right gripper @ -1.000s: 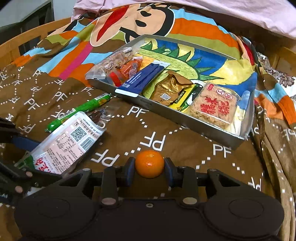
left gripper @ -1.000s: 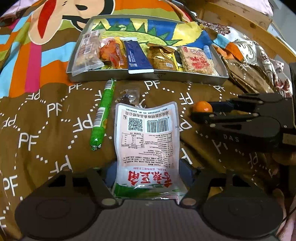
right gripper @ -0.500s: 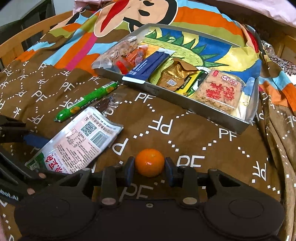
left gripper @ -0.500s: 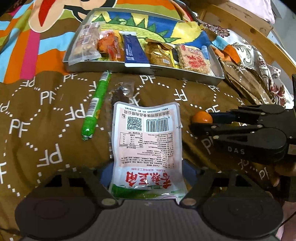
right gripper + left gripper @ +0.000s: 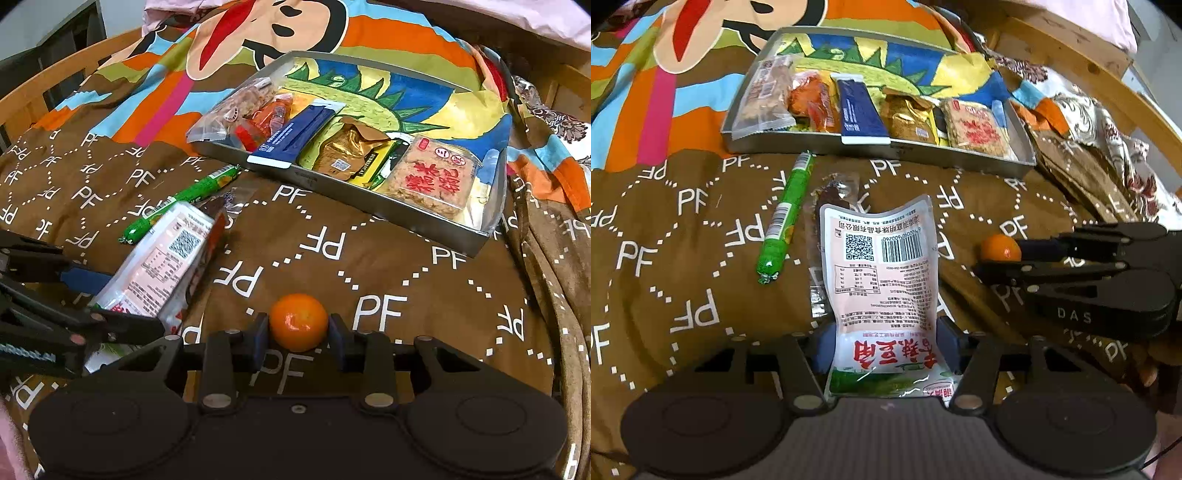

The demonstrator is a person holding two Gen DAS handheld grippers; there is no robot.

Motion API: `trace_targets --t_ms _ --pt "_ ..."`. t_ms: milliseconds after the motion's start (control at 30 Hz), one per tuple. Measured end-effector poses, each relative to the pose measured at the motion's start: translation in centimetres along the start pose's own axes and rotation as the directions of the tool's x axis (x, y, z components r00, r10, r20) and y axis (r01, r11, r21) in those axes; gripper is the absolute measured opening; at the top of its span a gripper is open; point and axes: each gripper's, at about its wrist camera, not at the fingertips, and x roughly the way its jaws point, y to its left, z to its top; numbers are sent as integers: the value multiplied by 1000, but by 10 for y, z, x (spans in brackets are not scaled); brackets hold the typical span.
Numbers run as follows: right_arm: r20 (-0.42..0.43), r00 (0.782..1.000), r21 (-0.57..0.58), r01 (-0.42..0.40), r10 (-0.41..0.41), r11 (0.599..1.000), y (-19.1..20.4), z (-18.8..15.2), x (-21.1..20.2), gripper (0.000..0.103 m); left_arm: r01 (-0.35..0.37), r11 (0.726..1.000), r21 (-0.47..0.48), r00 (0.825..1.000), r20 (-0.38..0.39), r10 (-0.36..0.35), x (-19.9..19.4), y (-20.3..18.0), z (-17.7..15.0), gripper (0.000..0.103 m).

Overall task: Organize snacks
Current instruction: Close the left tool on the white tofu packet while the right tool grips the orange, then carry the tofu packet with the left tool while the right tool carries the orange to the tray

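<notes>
My left gripper (image 5: 886, 350) is shut on a pink-and-white snack pouch (image 5: 882, 280) with a barcode, held off the brown blanket; the pouch also shows in the right wrist view (image 5: 159, 266). My right gripper (image 5: 298, 332) is shut on a small orange (image 5: 298, 321), seen too in the left wrist view (image 5: 999, 248). A metal tray (image 5: 871, 149) beyond holds several snack packets in a row; it also shows in the right wrist view (image 5: 406, 218). A green sausage stick (image 5: 785, 218) and a small clear dark packet (image 5: 831, 192) lie on the blanket before the tray.
The blanket is brown with "PF" print in front and a bright cartoon pattern behind the tray. A wooden bed rail (image 5: 1089, 74) runs along the right, with patterned cloth (image 5: 1108, 147) bunched beside the tray. The two grippers are close side by side.
The left gripper has lifted the pouch, which now bends and tilts up off the blanket. Both grippers have drawn back a little from the tray. The orange stays gripped.
</notes>
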Motion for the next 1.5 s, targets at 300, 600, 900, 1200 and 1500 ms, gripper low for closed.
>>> trace_targets --t_ms 300,600,900,1200,1500 --pt "123 992 8 42 -42 999 -2 4 -16 37 32 999 -20 990 135 -29 -22 1 4 60" --pt "303 944 -5 137 -129 991 -2 13 -27 37 15 998 -68 952 305 7 -31 3 33 60" --pt "382 876 51 298 -294 953 -23 21 -13 37 71 992 -108 878 479 -11 -3 -1 99 61" --pt "404 849 126 318 -341 940 -62 60 22 37 159 980 -116 855 512 -78 52 2 157 61" --pt "372 888 102 249 -269 963 -61 80 50 37 109 985 -135 919 391 -48 86 21 193 61"
